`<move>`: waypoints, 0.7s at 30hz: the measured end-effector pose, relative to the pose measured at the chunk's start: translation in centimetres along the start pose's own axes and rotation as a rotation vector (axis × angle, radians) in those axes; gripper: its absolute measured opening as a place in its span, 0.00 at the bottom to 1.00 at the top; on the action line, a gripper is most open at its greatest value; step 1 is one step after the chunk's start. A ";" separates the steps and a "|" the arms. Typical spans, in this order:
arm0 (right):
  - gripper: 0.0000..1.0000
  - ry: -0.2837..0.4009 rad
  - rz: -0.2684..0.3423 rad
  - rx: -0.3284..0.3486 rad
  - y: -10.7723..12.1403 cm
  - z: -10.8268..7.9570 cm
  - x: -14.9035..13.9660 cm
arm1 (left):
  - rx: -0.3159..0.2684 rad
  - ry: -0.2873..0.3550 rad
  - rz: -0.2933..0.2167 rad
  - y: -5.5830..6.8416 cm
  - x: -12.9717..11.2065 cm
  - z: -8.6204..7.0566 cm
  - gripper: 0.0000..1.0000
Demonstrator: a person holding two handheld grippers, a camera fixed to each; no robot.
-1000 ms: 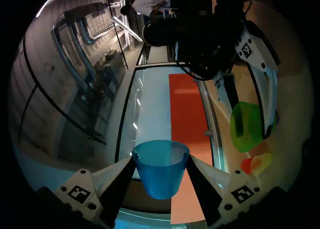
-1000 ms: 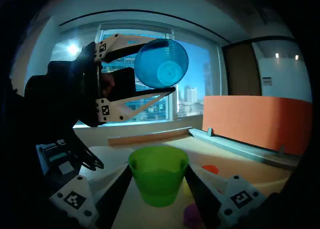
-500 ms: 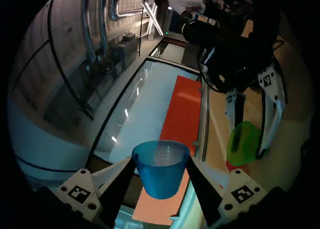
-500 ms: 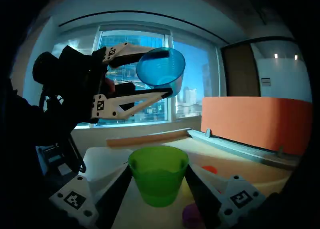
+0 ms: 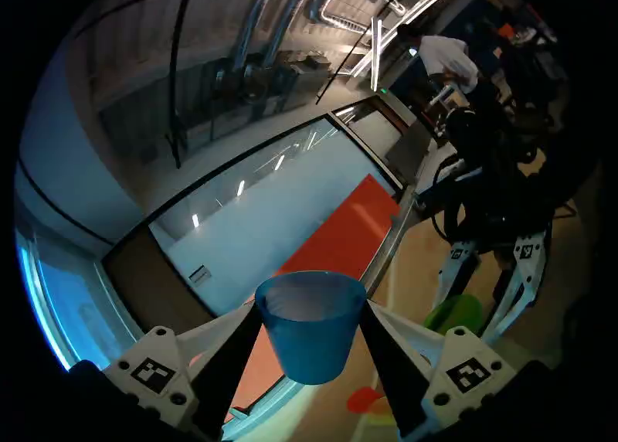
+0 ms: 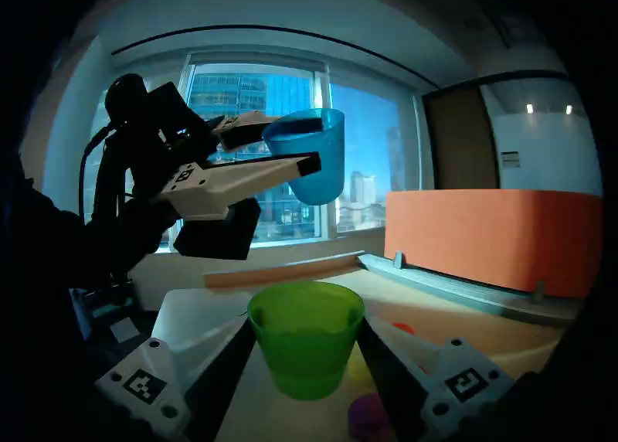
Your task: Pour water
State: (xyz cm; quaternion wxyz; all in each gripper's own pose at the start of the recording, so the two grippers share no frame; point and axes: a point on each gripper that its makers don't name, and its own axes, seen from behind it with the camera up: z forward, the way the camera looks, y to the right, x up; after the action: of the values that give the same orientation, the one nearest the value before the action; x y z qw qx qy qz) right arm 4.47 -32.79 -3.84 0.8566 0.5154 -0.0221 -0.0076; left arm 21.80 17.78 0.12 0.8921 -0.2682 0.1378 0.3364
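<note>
Pouring status: not happening right now, I'd say. The blue cup is upright, held high beyond the green cup.
Claws: left claw pinching blue cup, right claw pinching green cup, down near the counter.
Next (my guess): bring blue rim above green mouth, tip slowly.

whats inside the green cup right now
The green cup, held in the right gripper, is translucent and darker below the rim, perhaps water. The rim is seen nearly edge-on, so the near wall covers the inside and the level cannot be told.
</note>
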 end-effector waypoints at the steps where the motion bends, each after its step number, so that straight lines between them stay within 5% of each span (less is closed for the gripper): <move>1: 0.89 0.001 0.000 -0.001 0.0 0.0 0.0 | -0.003 0.003 -0.028 0.0 0.0 0.0 0.86; 15: 0.88 0.028 -0.002 -0.008 -0.1 -0.4 1.2 | -0.070 0.027 -0.424 -0.2 0.0 0.3 0.86; 21: 0.88 0.032 -0.003 -0.009 -0.1 -0.5 1.4 | -0.088 0.020 -0.544 -0.4 -1.0 0.9 0.85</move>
State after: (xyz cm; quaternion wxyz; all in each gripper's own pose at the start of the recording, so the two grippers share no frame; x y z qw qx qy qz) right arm 5.89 -32.48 -4.09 0.8591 0.5118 -0.0077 -0.0006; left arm 21.41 17.52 1.46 0.9358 -0.3370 0.0549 0.0875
